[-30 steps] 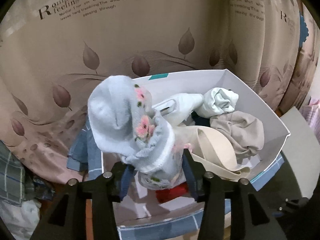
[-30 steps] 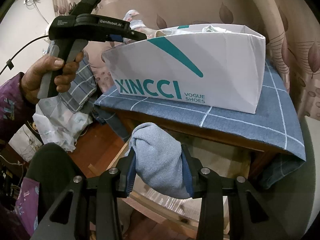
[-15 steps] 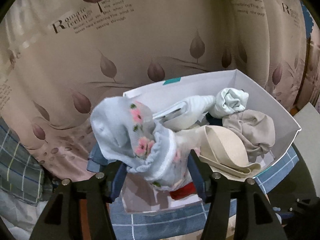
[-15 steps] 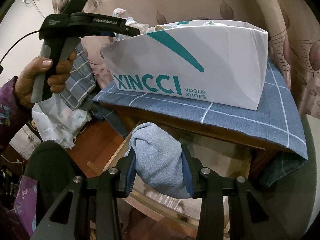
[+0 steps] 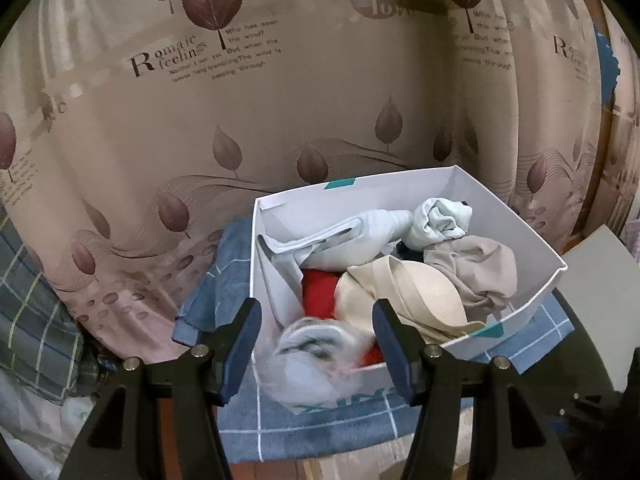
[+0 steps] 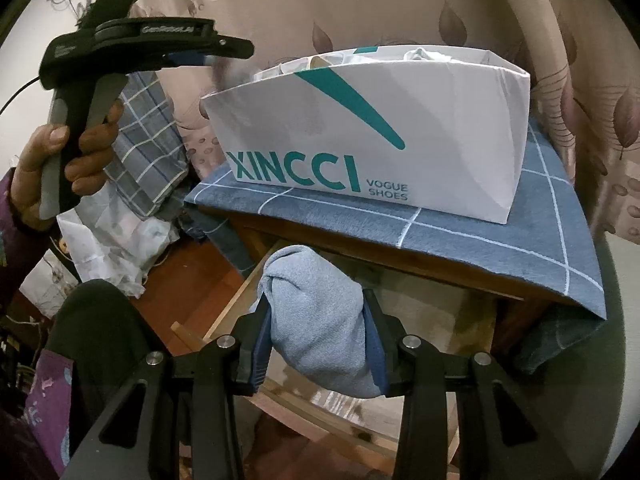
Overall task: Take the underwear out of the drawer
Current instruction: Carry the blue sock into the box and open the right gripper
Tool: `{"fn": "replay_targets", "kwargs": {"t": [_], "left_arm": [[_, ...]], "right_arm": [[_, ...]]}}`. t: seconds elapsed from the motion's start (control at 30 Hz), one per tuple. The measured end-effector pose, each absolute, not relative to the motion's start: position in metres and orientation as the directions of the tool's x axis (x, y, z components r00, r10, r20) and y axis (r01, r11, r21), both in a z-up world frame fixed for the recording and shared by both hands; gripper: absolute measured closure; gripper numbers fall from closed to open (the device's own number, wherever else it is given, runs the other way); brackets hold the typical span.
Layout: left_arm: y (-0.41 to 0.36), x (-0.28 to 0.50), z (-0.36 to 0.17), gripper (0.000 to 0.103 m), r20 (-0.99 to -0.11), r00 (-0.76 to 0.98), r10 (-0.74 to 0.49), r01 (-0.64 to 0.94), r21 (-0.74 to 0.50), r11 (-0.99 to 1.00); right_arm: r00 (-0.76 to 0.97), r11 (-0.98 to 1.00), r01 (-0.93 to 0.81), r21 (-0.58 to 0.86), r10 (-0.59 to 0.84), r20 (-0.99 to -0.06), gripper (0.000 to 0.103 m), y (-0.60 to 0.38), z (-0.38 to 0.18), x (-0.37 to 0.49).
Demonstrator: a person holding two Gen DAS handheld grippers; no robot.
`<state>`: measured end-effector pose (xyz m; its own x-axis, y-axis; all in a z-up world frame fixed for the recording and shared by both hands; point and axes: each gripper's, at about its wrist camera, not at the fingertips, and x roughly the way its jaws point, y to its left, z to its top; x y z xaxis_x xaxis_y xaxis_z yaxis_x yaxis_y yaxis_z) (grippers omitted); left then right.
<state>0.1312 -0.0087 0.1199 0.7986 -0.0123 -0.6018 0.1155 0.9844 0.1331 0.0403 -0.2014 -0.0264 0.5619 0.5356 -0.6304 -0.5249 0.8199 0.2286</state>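
Two hand-held grippers show. The left hand-held gripper (image 5: 316, 348) hangs over the near corner of a white cardboard shoebox (image 5: 532, 236) printed with teal lettering. Its jaws stand apart and have just been opening. A pale blue floral undergarment (image 5: 308, 360), blurred, sits low between them and touches neither pad. It lies over the box's near edge.

The right hand-held gripper (image 6: 320, 340) is closed narrowly on one rolled light blue cloth garment (image 6: 316, 316), with both pads pressed against its sides. It holds the roll in front of the table (image 6: 400, 256), below the box.

The left wrist view alone looks down into the box. About five more pieces lie heaped there: one white garment (image 5: 360, 236), one pale mint bundle (image 5: 440, 220), one beige cupped piece (image 5: 416, 288), one taupe crumpled cloth (image 5: 476, 272) and one red item (image 5: 320, 292) underneath. A leaf-printed beige curtain (image 5: 240, 120) hangs behind.

The right wrist view alone shows the box's outer side, and the one blue checked cloth (image 6: 480, 236) draped over the table edge under it. It also shows the person's left hand (image 6: 60, 160) around the left tool's grip, and a pale wooden frame below the table. I cannot tell whether that frame is the drawer.
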Motion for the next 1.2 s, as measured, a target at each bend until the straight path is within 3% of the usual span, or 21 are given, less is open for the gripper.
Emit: {"fn": "replay_targets", "kwargs": {"t": [0.4,0.77,0.93,1.2], "left_arm": [[0.031,0.060,0.096,0.044,-0.573,0.819,-0.024,0.064,0.049,0.997],[0.076,0.020,0.020,0.044,-0.629,0.777,-0.025,-0.020,-0.064,0.998],[0.076,0.012,0.023,0.044,-0.586,0.810,-0.033,-0.010,-0.070,0.997],[0.056,0.012,0.023,0.044,-0.569,0.822,-0.018,0.029,0.010,1.000]], "right_arm": [[0.596,0.812,-0.517,0.272,0.569,-0.566,0.065,-0.218,0.001,0.032],[0.674,0.796,-0.561,0.226,0.598,-0.434,0.065,-0.217,0.116,0.065],[0.683,0.820,-0.536,0.200,0.560,-0.469,0.064,-0.200,0.133,0.122],[0.657,0.860,-0.469,0.203,0.493,-0.571,0.064,-0.172,0.113,0.191]]}}
